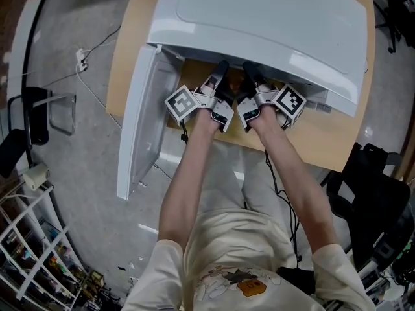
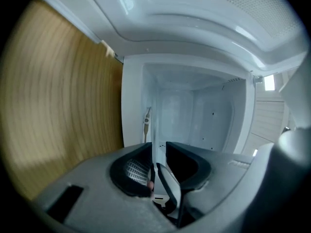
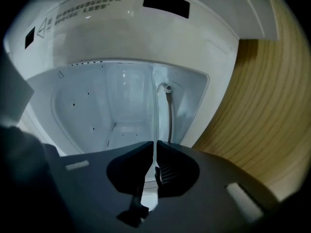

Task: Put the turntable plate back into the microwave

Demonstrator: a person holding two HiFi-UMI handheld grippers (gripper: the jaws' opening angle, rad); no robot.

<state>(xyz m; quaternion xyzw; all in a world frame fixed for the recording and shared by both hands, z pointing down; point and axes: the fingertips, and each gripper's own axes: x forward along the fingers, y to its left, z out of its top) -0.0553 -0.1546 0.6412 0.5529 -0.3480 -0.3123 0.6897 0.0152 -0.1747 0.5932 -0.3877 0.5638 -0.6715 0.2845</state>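
The white microwave point(image 1: 259, 24) stands on a wooden table point(image 1: 337, 141) with its door point(image 1: 139, 128) swung open to the left. Both grippers reach side by side into its mouth, so their tips are hidden in the head view. The clear glass turntable plate point(image 3: 155, 115) shows edge-on as a thin pale line inside the white cavity. My right gripper point(image 3: 155, 147) is shut on its rim. In the left gripper view the plate's rim point(image 2: 154, 125) runs between the jaws of my left gripper point(image 2: 156, 147), which stand apart with a gap beside the glass.
The cavity walls point(image 2: 209, 115) close in around both grippers. The open door hangs past the table's left edge. On the floor lie a cable and power strip point(image 1: 81, 58). A black chair point(image 1: 376, 193) stands at the right and a shelf rack point(image 1: 39, 258) at the lower left.
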